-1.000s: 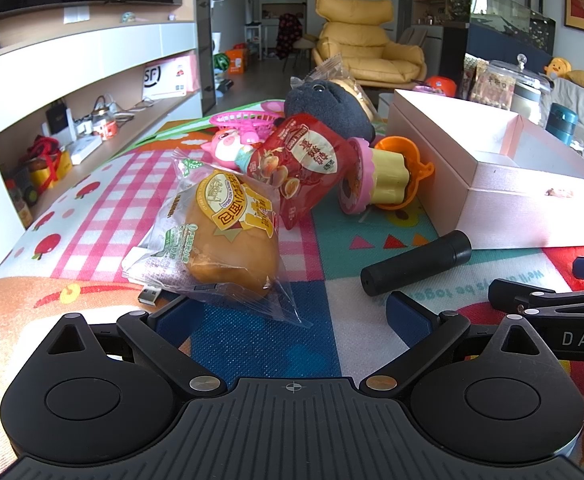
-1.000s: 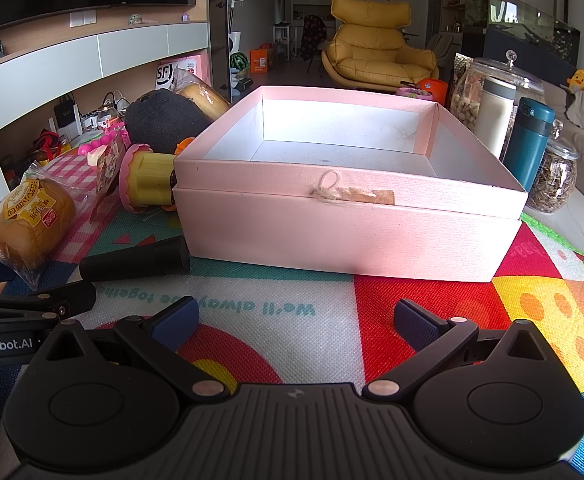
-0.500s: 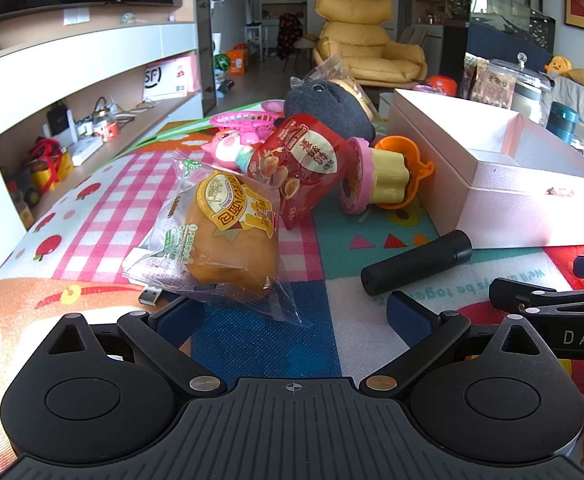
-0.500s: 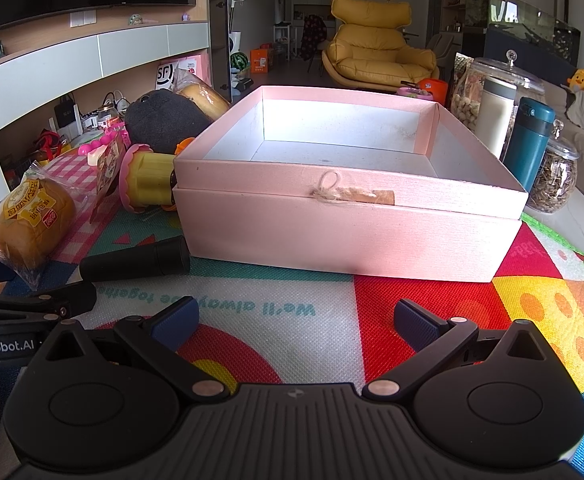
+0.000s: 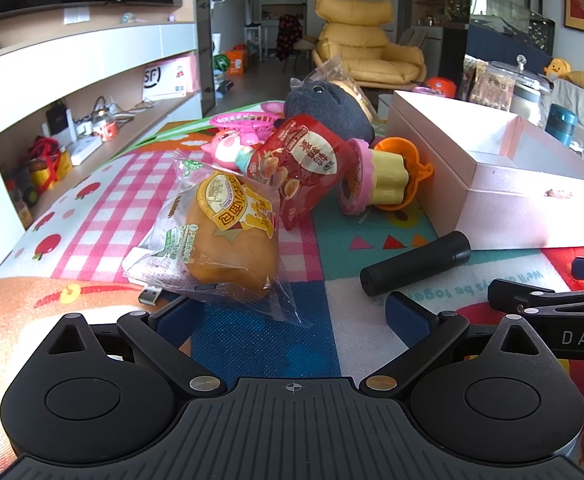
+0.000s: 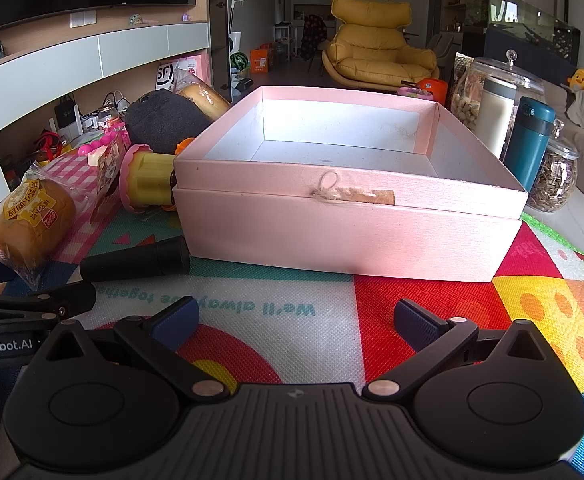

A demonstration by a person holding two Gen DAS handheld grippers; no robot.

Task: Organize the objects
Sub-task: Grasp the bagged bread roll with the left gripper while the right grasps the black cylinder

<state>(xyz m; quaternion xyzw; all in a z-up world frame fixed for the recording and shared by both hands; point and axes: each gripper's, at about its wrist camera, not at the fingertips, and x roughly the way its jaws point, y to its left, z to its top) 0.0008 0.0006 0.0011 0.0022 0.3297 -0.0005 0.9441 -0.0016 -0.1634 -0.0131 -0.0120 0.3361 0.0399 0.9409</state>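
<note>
On the colourful play mat (image 6: 252, 312) both of my grippers are parked low and nothing's been picked up yet, so I'd call this the very start: choosing the first item. The left gripper (image 5: 292, 312) has its jaws spread wide and empty, pointed straight at the clear-wrapped golden bread bun (image 5: 228, 240), whose crinkly wrapper corner reaches down just between the blue fingertips (image 5: 405, 314). The right gripper (image 6: 293, 320) is also wide open with nothing in it, facing the big pink cardboard box (image 6: 347, 236), which sits empty with its white inside showing.

The loose stuff is all left of the box: a black cylinder (image 5: 415, 264) lying on the mat near the box's front corner, a red snack pouch (image 5: 307, 164) leaning on the bun, a yellow-and-pink toy cupcake (image 5: 375, 178) on its side, and a dark grey plush toy (image 5: 327, 114) behind.

My guess for the next move: nudge the left gripper forward and up a touch so the pads straddle the bun itself, not just slippery film, then close gently. It's soft and would squash.
</note>
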